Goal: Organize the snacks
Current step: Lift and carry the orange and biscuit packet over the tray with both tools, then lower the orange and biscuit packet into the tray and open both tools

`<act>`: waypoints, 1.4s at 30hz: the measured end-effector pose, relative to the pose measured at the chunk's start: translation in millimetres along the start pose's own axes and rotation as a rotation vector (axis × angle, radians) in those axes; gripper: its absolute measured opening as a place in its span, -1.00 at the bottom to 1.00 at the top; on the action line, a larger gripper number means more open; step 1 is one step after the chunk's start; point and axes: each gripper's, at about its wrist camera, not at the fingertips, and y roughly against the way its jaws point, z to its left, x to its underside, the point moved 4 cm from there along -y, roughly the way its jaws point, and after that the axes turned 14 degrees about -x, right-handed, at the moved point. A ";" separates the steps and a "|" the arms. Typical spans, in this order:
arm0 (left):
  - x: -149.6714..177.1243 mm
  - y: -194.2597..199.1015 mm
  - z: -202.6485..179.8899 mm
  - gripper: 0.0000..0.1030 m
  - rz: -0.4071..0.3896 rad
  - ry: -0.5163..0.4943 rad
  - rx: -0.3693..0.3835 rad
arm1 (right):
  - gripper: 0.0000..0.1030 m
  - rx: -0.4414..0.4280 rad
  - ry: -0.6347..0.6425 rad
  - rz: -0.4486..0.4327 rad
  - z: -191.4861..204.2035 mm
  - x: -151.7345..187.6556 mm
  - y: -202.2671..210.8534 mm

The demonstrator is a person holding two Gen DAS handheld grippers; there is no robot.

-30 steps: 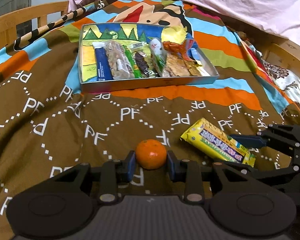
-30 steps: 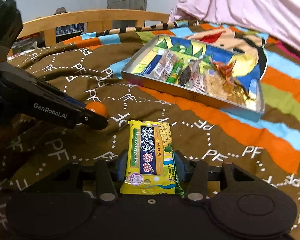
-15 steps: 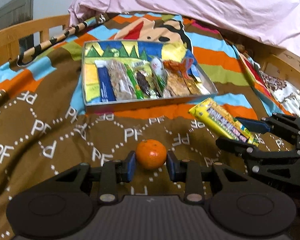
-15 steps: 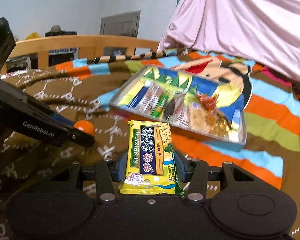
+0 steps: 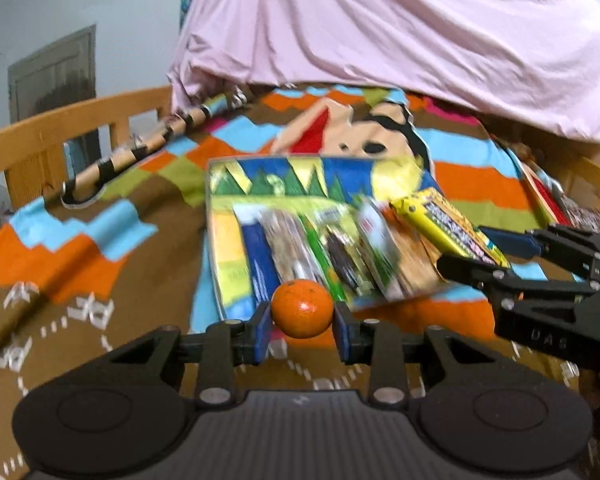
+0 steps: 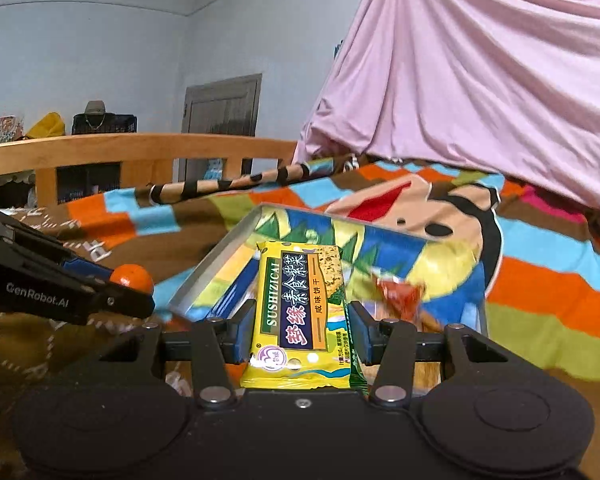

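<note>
Snack packet (image 6: 300, 312) clamped in right gripper (image 6: 301, 332) | orange (image 5: 302, 314) clamped in left gripper (image 5: 302, 332)

A home bedroom: wooden bed frame (image 6: 140, 148), cartoon-print blanket (image 5: 100, 256), pink sheet (image 6: 480, 80), closed door (image 6: 220, 104).

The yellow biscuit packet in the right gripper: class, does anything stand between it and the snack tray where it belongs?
Nothing visible does. The yellow biscuit packet, clamped in the right gripper, is in the air at the tray's near edge. The left gripper, holding the orange, is off to the side.
</note>
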 end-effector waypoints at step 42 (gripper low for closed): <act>-26.0 -145.1 7.7 -0.31 -0.005 0.097 -0.079 | -0.02 0.061 0.031 0.122 -47.8 -21.4 -160.2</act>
